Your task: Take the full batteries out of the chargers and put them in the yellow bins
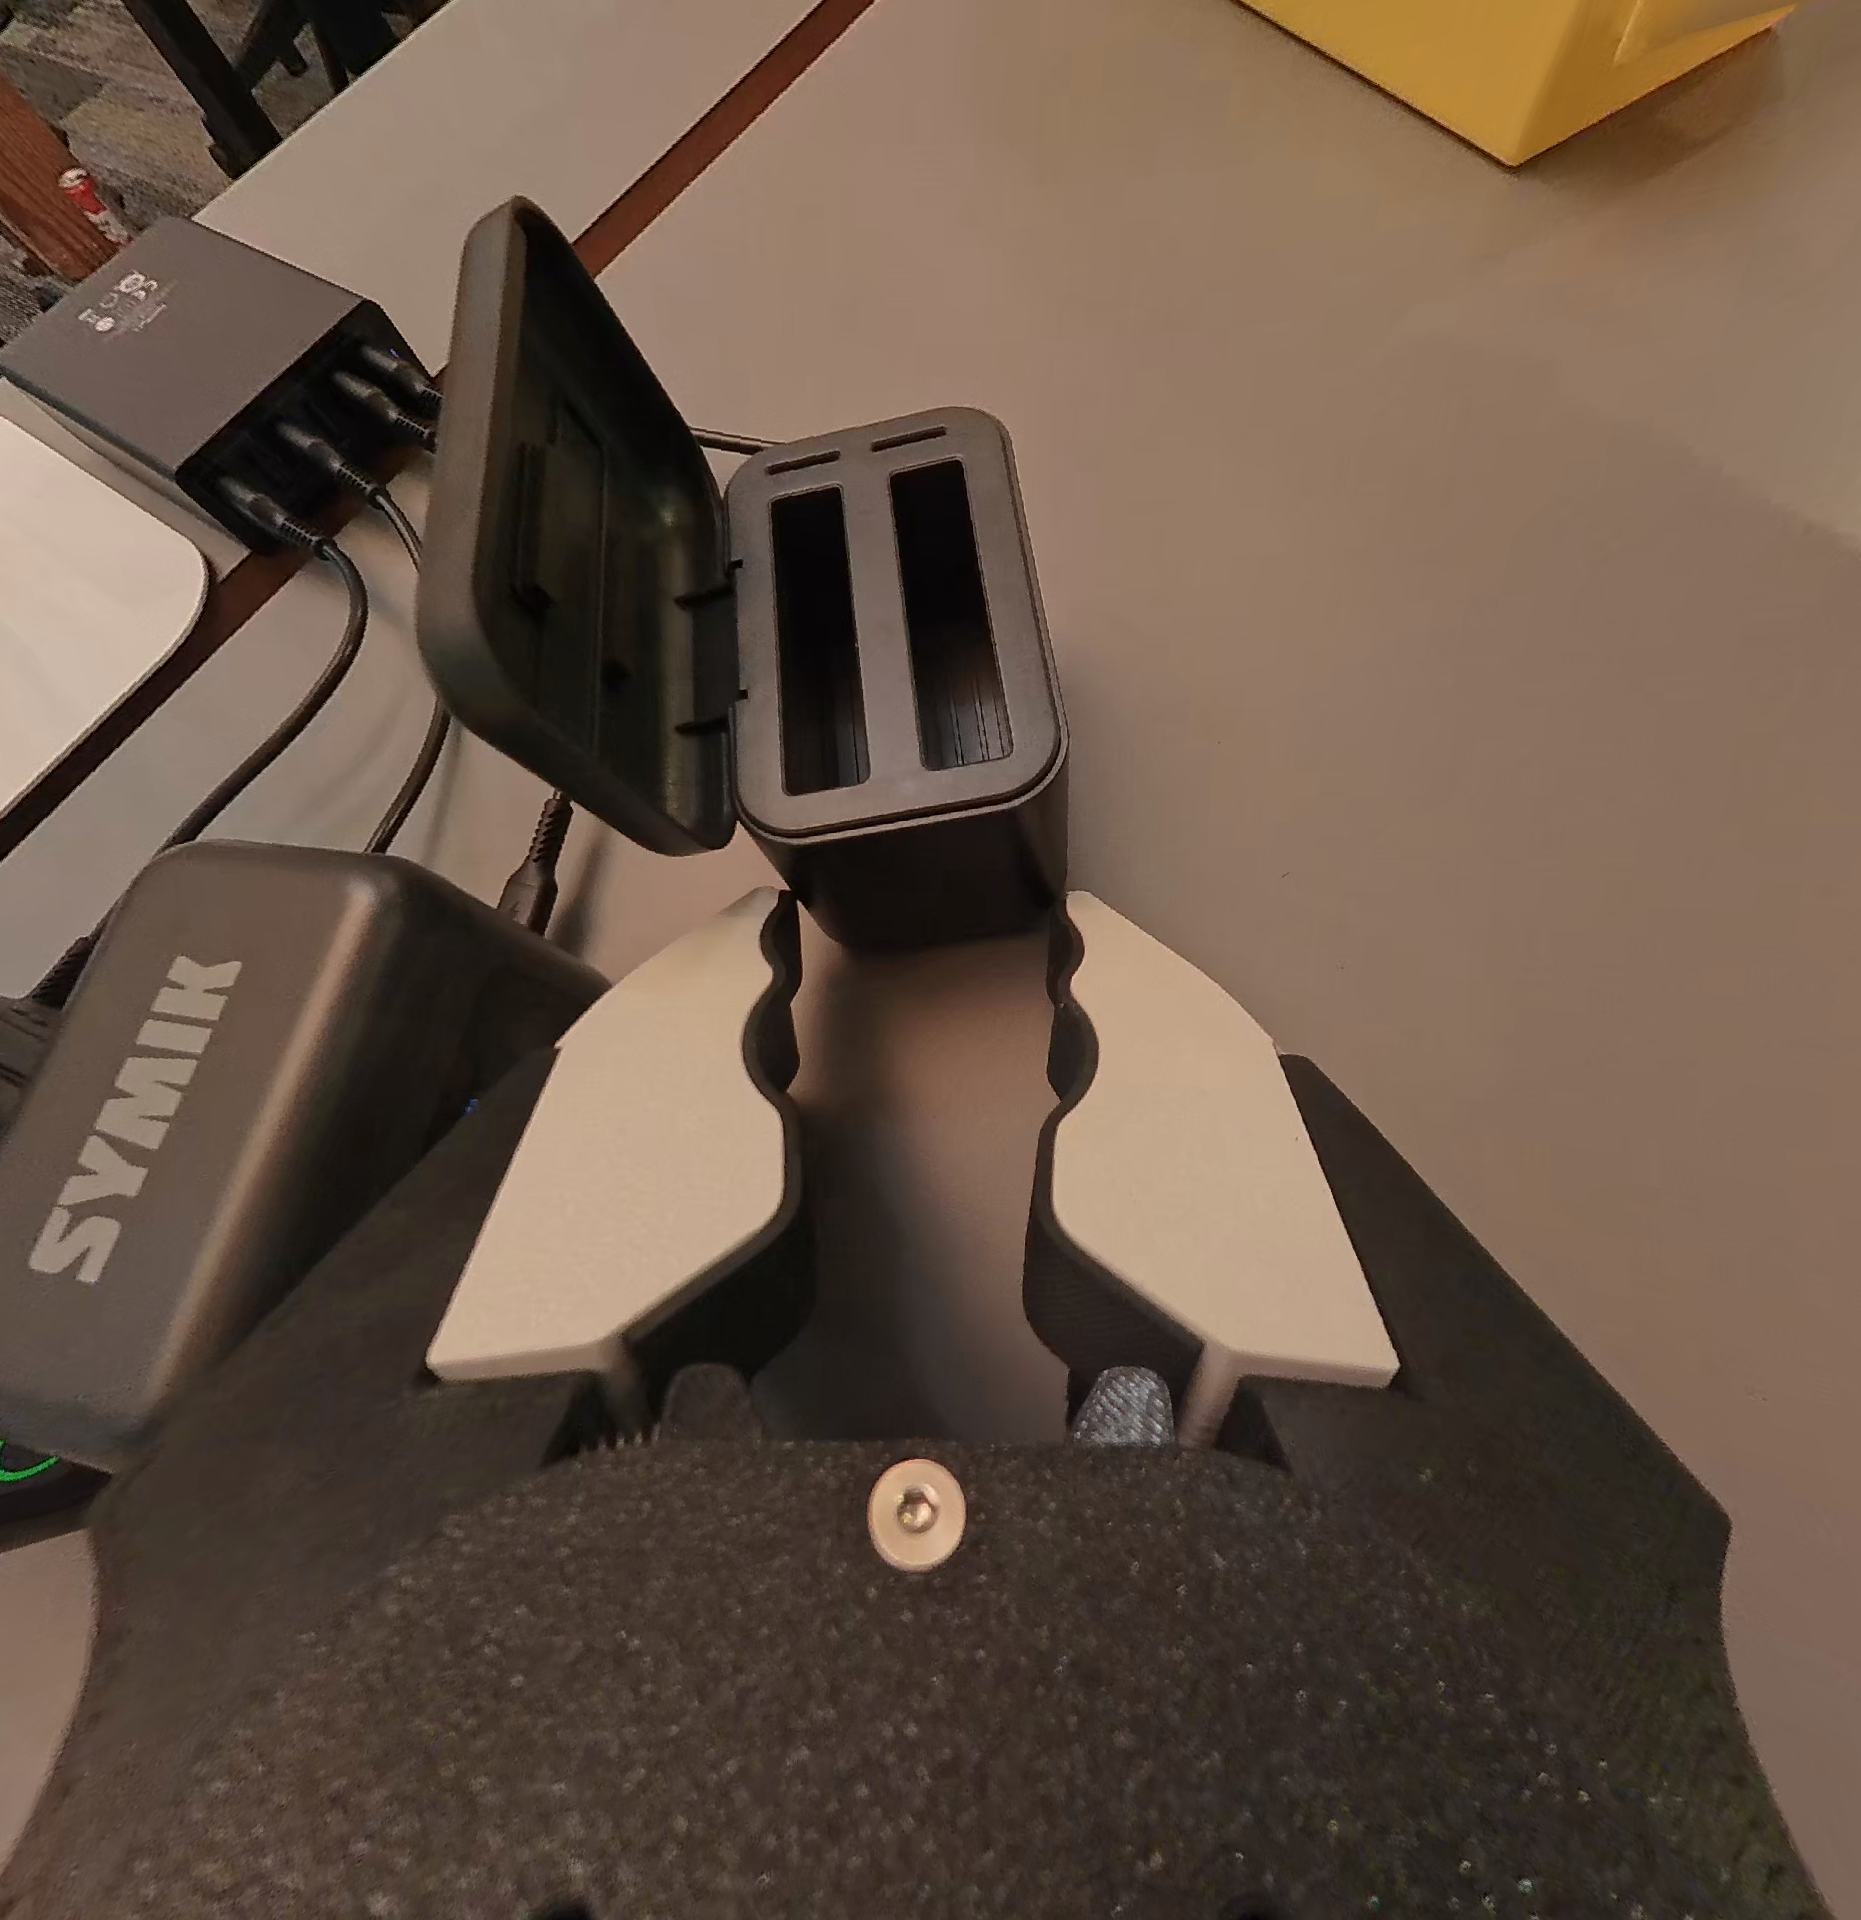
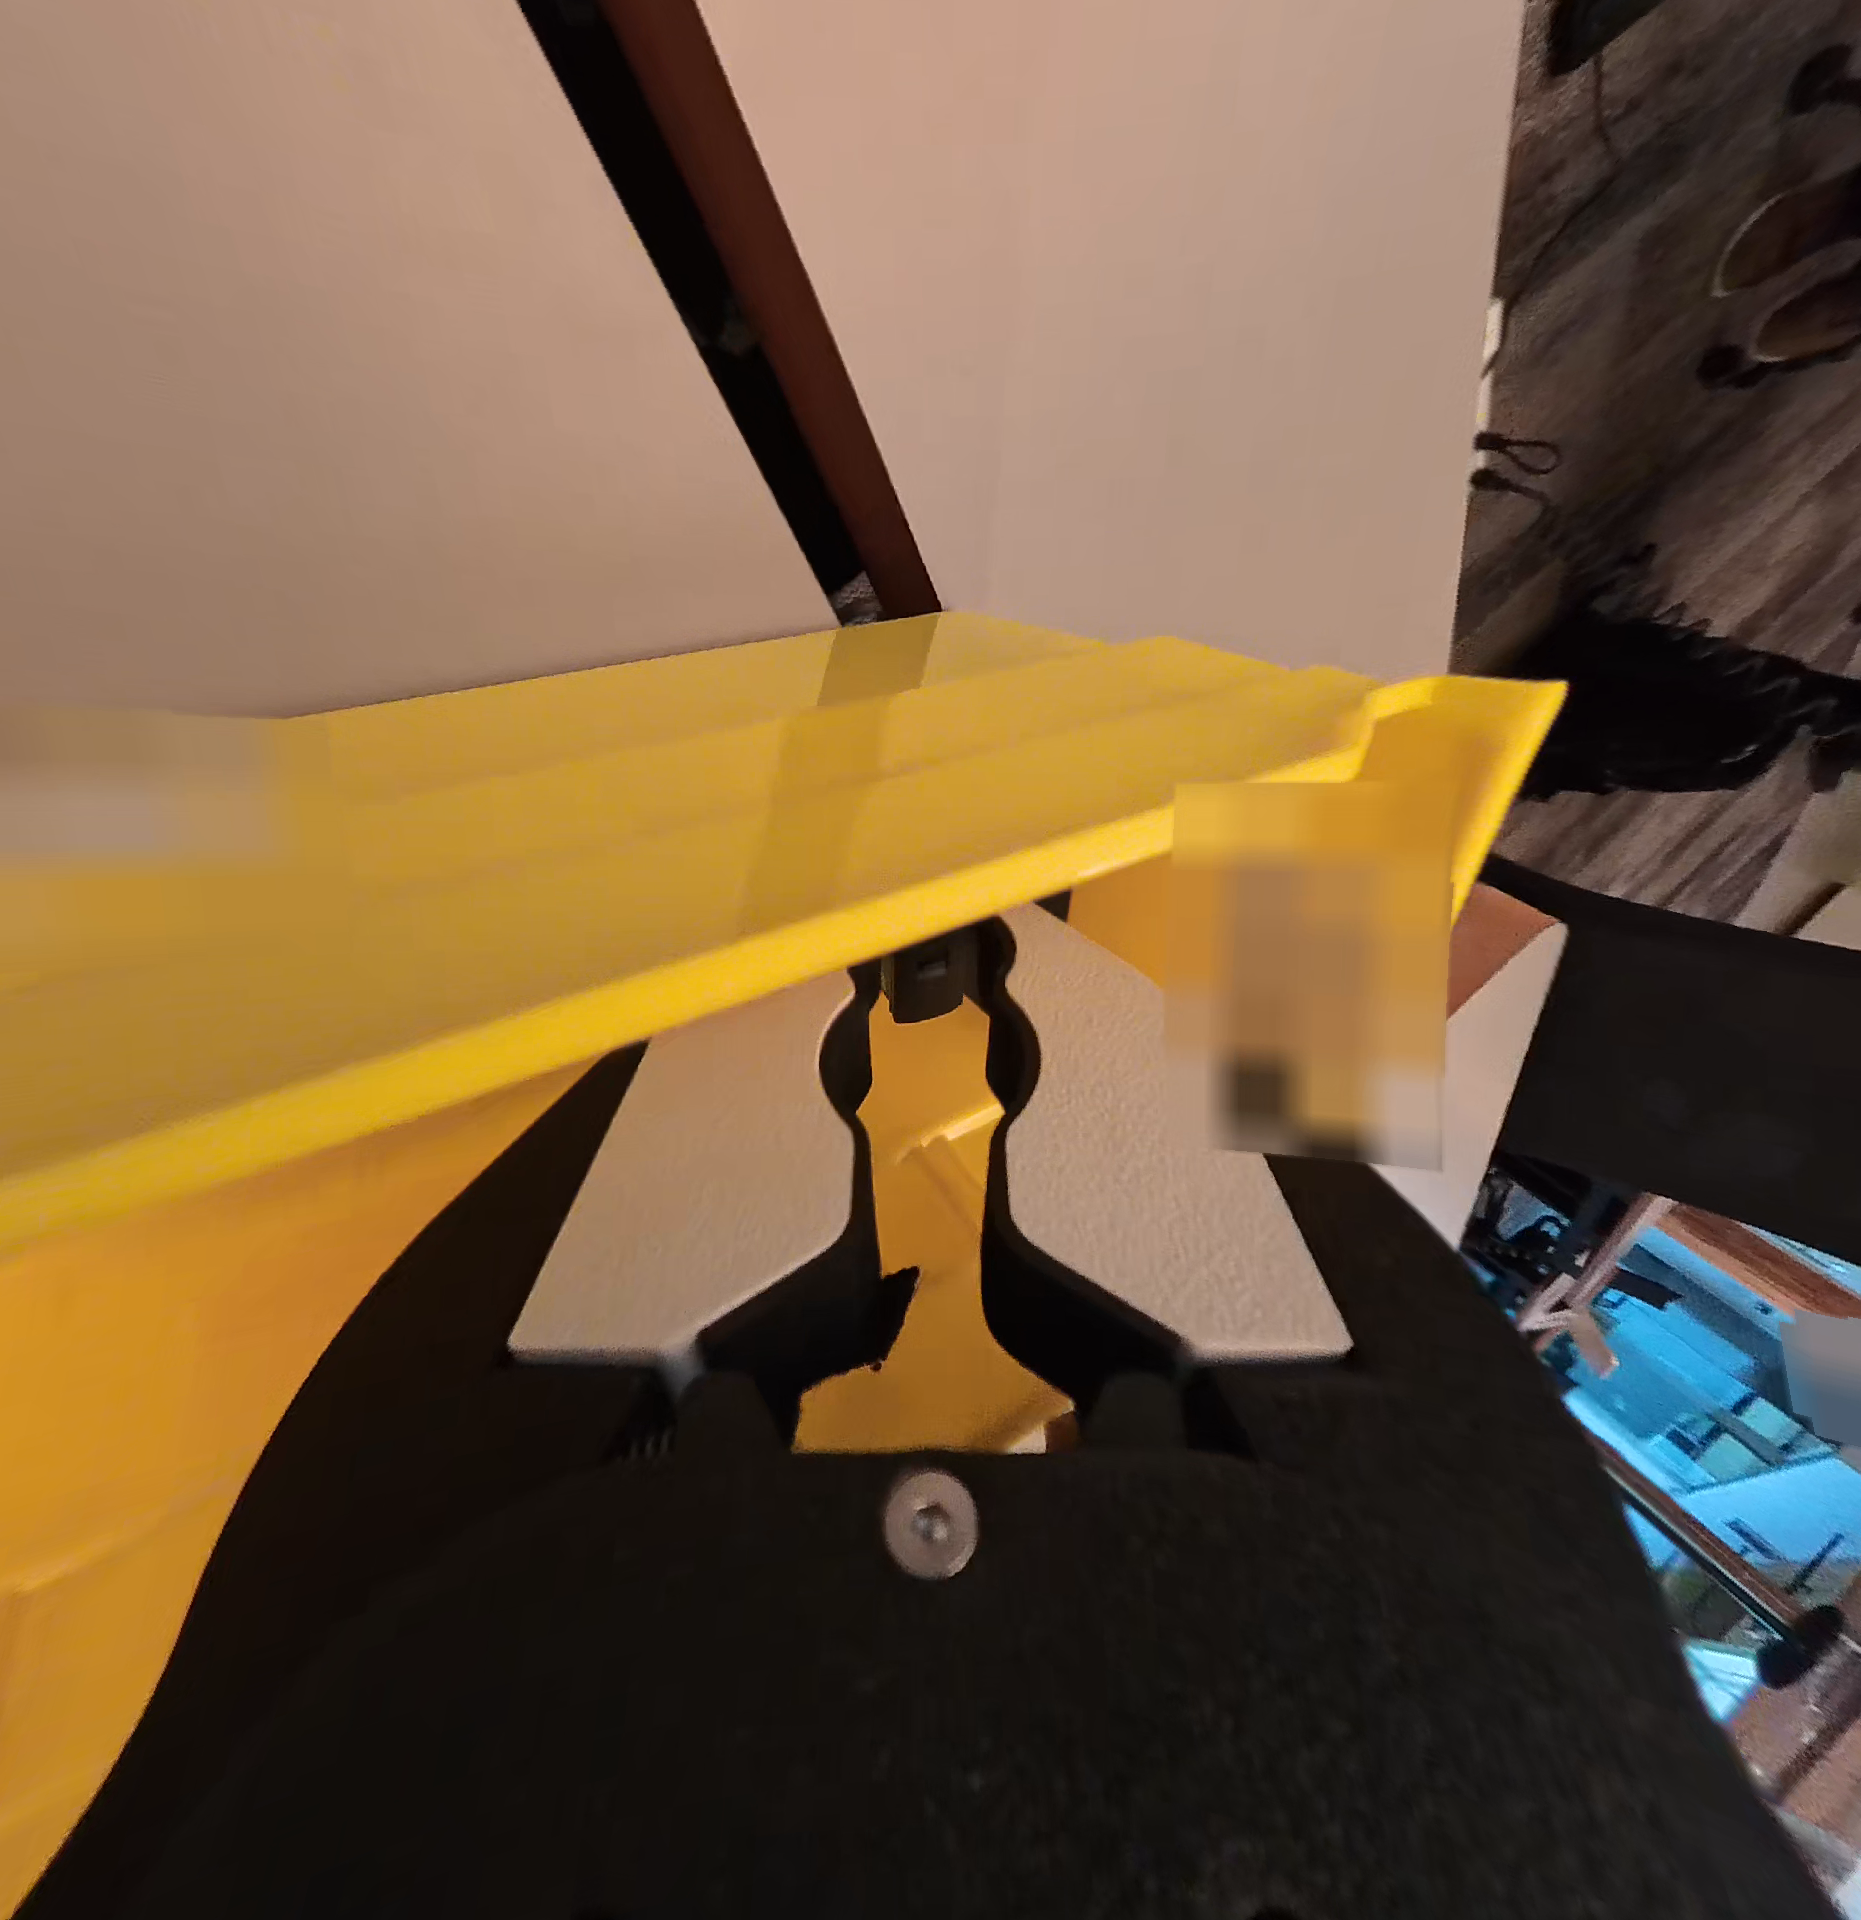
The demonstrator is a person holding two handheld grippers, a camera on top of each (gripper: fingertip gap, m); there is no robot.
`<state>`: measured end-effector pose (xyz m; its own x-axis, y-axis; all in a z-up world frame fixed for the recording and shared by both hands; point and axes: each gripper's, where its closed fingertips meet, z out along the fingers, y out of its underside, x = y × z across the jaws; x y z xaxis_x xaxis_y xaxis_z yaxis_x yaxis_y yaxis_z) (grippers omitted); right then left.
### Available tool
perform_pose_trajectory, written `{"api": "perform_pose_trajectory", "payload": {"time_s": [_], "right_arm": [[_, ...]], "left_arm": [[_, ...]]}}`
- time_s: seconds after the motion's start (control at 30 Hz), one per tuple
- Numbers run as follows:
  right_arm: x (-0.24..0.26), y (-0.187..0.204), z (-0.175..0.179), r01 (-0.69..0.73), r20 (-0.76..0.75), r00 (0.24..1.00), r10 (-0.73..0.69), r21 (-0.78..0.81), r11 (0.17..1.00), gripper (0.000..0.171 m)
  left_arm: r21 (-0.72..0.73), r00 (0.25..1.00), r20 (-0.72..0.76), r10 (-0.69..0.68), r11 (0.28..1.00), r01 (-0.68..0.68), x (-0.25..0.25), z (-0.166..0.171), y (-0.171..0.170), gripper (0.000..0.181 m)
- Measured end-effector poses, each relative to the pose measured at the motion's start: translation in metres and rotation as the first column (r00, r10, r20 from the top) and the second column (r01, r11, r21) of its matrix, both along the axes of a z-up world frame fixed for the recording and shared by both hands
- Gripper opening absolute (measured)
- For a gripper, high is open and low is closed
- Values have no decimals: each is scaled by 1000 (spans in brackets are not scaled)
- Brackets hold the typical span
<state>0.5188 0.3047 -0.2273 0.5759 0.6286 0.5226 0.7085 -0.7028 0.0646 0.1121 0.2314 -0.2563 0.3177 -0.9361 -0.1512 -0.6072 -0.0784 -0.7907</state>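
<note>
Through my left wrist camera, my left gripper [image 1: 924, 914] had its jaws clamped on the near end of a small black charger [image 1: 910, 665] standing on the grey table [image 1: 1425, 727]. Its lid [image 1: 567, 520] stood swung open to the left, and both slots [image 1: 884, 623] showed dark and hollow, no battery in either. A larger black charger block [image 1: 209, 1122] sat just beside my left finger, a black power hub [image 1: 230, 374] with cables lay farther back, and a corner of a yellow bin [image 1: 1528, 73] showed at the top right.

Through my right wrist camera, my right gripper [image 2: 926, 987] was nearly closed, pinching a small dark battery [image 2: 921, 987] at the fingertips. The tips reached under the rim of the yellow bin [image 2: 593, 883], with the bin's yellow floor visible between my fingers.
</note>
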Motion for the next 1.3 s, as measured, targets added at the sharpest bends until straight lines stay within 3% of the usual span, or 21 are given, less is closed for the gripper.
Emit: {"api": "perform_pose_trajectory", "payload": {"time_s": [0.23,0.63,0.73,0.9,1.13,1.3], "right_arm": [[-2,2,0,-60,68,996,57,47,997,15],[-4,-4,0,13,-134,991,-13,0,1000,14],[-8,-3,6,7,-181,983,-5,10,1000,0],[2,1,7,-9,-88,996,13,40,999,0],[-3,-1,15,-30,-77,996,34,63,998,7],[-13,-12,6,-45,-76,996,45,-6,999,20]], "left_arm": [[0,1000,0,0,1000,0,0,0,0,46],[-1,1000,0,0,1000,0,0,0,0,45],[-2,1000,0,0,1000,0,0,0,0,45],[-3,1000,0,0,1000,0,0,0,0,45],[-3,1000,0,0,1000,0,0,0,0,45],[-2,1000,0,0,1000,0,0,0,0,45]]}}
